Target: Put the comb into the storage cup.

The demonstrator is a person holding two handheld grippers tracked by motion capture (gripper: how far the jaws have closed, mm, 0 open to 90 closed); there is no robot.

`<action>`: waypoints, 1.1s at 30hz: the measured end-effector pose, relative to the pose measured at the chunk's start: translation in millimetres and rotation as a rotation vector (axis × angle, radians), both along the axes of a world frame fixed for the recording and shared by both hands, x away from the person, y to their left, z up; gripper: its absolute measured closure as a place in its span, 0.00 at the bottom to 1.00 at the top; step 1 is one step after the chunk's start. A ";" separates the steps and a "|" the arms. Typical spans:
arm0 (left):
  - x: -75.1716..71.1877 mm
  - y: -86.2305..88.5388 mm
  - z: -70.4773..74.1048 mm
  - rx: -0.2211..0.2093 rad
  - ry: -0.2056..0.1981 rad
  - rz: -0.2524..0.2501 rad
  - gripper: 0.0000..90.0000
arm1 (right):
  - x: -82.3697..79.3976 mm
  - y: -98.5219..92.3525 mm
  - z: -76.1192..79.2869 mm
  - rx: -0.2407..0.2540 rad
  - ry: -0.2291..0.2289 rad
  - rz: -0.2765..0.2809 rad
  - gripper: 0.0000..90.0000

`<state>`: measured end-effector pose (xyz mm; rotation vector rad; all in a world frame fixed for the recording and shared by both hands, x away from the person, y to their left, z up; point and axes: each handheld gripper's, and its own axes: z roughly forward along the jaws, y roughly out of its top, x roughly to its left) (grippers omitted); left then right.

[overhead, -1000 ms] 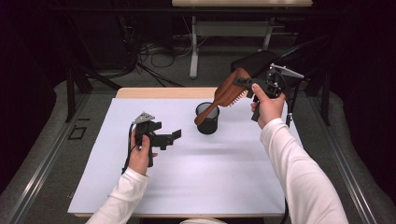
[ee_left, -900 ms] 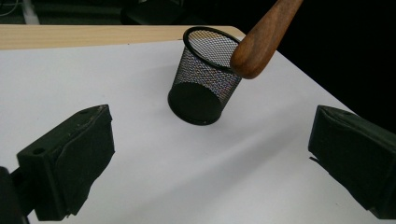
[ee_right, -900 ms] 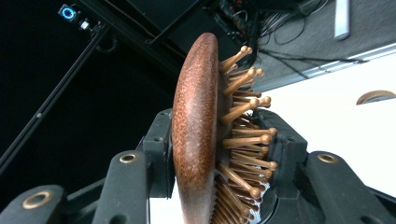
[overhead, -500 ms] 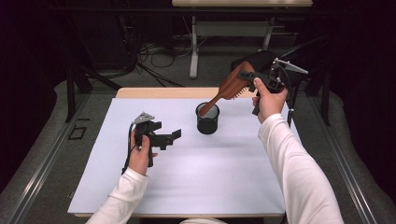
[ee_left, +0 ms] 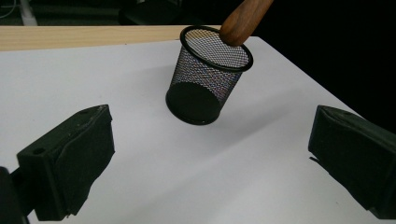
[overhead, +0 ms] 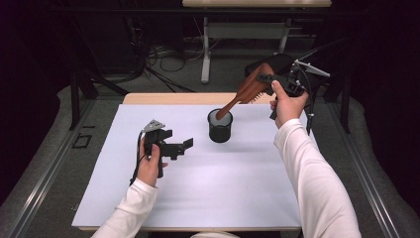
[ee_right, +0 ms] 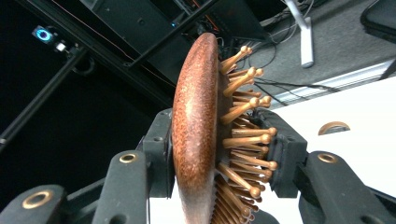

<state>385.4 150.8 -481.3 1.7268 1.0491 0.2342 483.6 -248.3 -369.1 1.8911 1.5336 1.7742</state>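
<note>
A black mesh cup [overhead: 220,126] [ee_left: 208,77] stands upright on the white mat [overhead: 198,198], a little behind its middle. My right gripper [overhead: 262,79] [ee_right: 219,154] is raised behind and to the right of the cup, shut on the bristled head of a wooden hairbrush [overhead: 250,91] [ee_right: 198,126]. The brush slants down to the left, and its handle end [ee_left: 243,18] sits at the far rim of the cup's mouth. My left gripper [overhead: 187,145] [ee_left: 210,163] hovers left of the cup, pointing at it, open with nothing between its fingers.
The mat covers most of a wooden table; a bare wood strip [overhead: 173,98] shows along its far edge. Beyond are desk legs [overhead: 205,54] and floor cables [overhead: 163,54]. Grey floor lies off both sides of the table.
My right hand has risen and moved right with the brush, so the brush lies flatter. Its handle end stays at the cup's mouth. The left gripper has held still.
</note>
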 end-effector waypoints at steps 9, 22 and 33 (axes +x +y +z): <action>0.3 0.3 -0.5 0.002 0.000 0.001 0.00 | 2.5 -2.4 -4.0 -0.044 -0.004 -0.025 0.58; 0.4 -0.4 -0.8 0.005 -0.001 -0.001 0.00 | 4.5 -3.2 -19.1 -0.059 0.000 -0.047 0.57; 0.6 -0.8 -1.2 0.008 -0.001 -0.005 0.00 | 4.3 0.8 -27.7 -0.072 -0.003 -0.038 0.57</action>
